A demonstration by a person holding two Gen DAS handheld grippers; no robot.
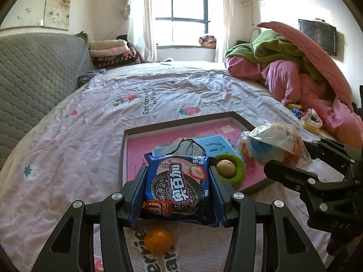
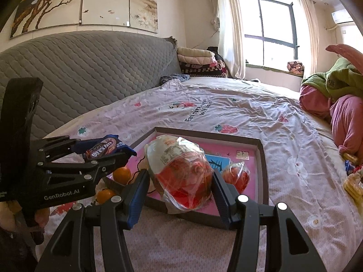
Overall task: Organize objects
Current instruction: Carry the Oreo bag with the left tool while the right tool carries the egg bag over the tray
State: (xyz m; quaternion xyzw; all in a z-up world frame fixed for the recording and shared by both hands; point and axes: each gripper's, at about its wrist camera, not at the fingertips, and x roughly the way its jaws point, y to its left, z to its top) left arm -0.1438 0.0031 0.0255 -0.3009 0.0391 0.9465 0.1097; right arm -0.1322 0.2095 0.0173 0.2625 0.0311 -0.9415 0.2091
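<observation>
Though half-spread — both tools point(image 1: 178, 187) point(image 2: 179, 181) gripping packets point(image 1: 179, 190) point(image 2: 181, 172).

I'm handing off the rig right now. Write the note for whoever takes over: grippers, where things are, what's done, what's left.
Left gripper: shut on the blue cookie packet, held above the bed near the tray's front edge.
Right gripper: shut on a clear bagged snack, held over the tray.
Tray: already holds a blue card, a green ring with a nut, a grey pouch and another bagged snack.
Left to do: place both held items; two oranges lie on the sheet beside the tray, and more snacks sit by the pink bedding.
</observation>
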